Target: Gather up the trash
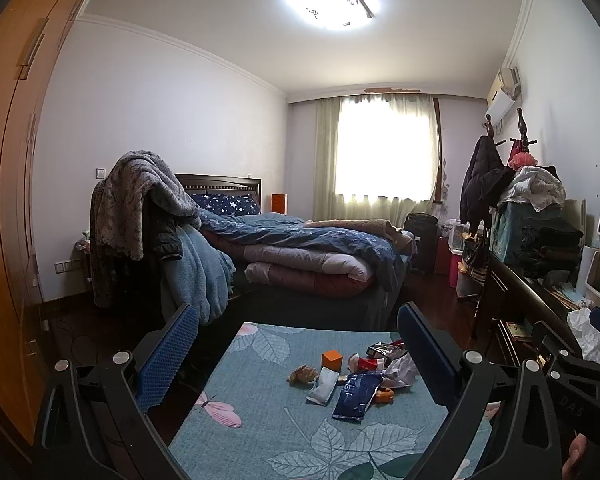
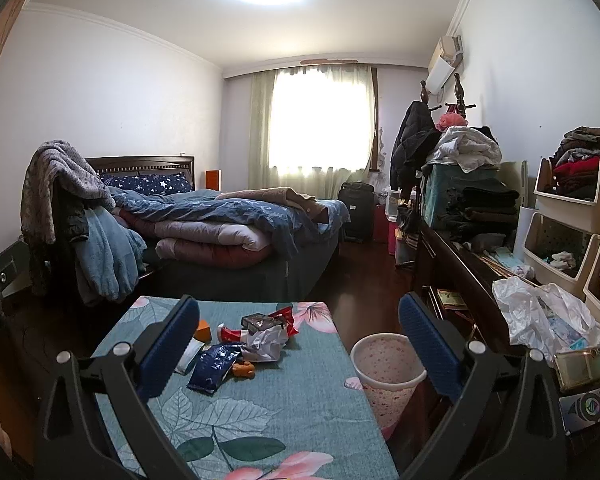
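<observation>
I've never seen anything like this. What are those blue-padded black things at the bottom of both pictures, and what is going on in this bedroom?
Those are two hand-held grippers, not a robot; a person carries one in each hand. Each has a camera looking forward between its two jaws. One picture comes from the left gripper, the other from the right gripper. Both stand open and hold nothing.

In front of them is a table with a teal leaf-print cloth. On it lies a small pile of trash: a dark blue wrapper, an orange box, a white sachet, crumpled paper and a red wrapper. Beside the table, on the floor, stands a speckled waste bin, probably meant for the trash.
</observation>
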`<state>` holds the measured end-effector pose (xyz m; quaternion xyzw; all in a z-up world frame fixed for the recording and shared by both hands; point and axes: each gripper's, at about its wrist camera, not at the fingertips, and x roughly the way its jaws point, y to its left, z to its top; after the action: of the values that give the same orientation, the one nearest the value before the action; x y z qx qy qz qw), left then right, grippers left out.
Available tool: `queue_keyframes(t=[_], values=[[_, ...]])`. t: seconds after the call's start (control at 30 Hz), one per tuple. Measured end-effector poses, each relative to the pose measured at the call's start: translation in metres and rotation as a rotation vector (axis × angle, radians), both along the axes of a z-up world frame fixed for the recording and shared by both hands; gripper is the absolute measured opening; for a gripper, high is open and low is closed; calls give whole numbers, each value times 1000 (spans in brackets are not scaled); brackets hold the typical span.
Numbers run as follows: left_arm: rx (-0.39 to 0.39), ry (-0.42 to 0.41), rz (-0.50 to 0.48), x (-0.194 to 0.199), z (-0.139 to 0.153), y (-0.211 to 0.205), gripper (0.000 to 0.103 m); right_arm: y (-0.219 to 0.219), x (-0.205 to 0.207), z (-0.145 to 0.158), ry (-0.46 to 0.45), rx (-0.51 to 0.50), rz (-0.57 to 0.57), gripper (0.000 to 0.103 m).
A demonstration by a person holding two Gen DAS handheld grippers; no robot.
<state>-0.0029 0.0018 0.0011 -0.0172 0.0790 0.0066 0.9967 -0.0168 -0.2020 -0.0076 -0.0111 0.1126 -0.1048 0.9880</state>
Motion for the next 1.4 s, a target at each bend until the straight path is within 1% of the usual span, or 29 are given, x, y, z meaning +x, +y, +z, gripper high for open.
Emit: queue_keyframes(t=[0.5,0.83,1.4], values=[[-1,2,1,-1,2,0,99,-2,1,-3,8,5,-1,100],[1,8,2,0,-5,-1,99,-3,2,-7,17,5,3,100],[1,11,1,1,-6,-1,99,-3,3,-9,26,4,6,100]])
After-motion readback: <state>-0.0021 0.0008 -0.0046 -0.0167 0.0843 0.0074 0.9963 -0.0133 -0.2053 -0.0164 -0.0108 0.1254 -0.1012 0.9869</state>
